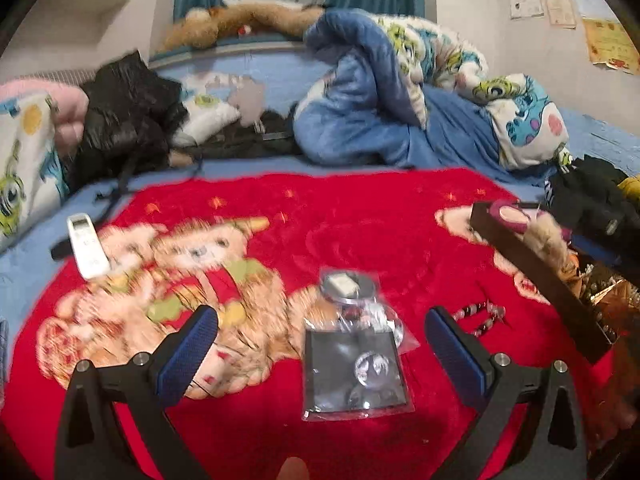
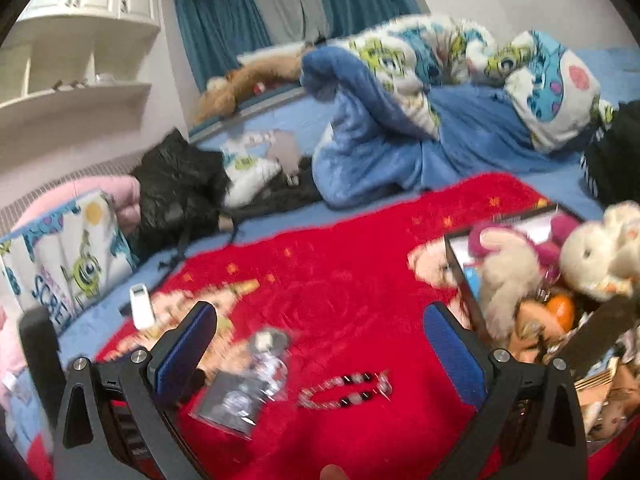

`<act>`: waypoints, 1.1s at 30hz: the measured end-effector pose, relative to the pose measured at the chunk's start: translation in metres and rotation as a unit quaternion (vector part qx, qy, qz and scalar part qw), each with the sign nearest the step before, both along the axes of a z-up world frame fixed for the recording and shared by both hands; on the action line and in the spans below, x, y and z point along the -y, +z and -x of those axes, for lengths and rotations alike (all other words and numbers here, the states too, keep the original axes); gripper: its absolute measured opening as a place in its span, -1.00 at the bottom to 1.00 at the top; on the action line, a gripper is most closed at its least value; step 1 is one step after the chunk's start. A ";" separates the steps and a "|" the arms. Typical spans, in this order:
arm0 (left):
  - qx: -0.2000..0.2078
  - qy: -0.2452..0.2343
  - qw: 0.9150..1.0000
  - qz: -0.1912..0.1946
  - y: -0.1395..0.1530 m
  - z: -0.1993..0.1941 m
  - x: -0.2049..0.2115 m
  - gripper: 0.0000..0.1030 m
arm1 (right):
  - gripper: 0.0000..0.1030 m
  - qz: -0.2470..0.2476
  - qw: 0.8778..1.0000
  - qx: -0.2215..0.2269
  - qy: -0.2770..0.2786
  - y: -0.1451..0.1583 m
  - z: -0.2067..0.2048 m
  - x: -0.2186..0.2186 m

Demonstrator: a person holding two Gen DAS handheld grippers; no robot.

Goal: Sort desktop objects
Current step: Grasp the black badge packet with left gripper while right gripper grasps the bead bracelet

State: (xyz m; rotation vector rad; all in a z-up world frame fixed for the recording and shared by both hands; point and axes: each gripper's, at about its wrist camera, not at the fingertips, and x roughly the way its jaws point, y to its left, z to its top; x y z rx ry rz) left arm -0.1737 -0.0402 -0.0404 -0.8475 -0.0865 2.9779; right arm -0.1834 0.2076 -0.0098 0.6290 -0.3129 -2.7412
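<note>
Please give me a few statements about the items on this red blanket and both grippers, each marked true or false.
1. The left gripper is open and holds nothing. True.
2. The bead bracelet lies inside the box. False: it lies on the red blanket, outside the box.
3. The white remote control lies near the blanket's left edge. True.
4. The dark box is empty. False: plush toys fill it.
5. The right gripper is shut on the clear plastic packet. False: it is open, holding nothing.
</note>
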 end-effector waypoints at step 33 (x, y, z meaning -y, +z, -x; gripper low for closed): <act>0.164 -0.009 0.986 0.034 -0.058 0.051 -0.020 1.00 | 0.60 -0.127 0.987 0.098 0.028 -0.054 0.033 0.021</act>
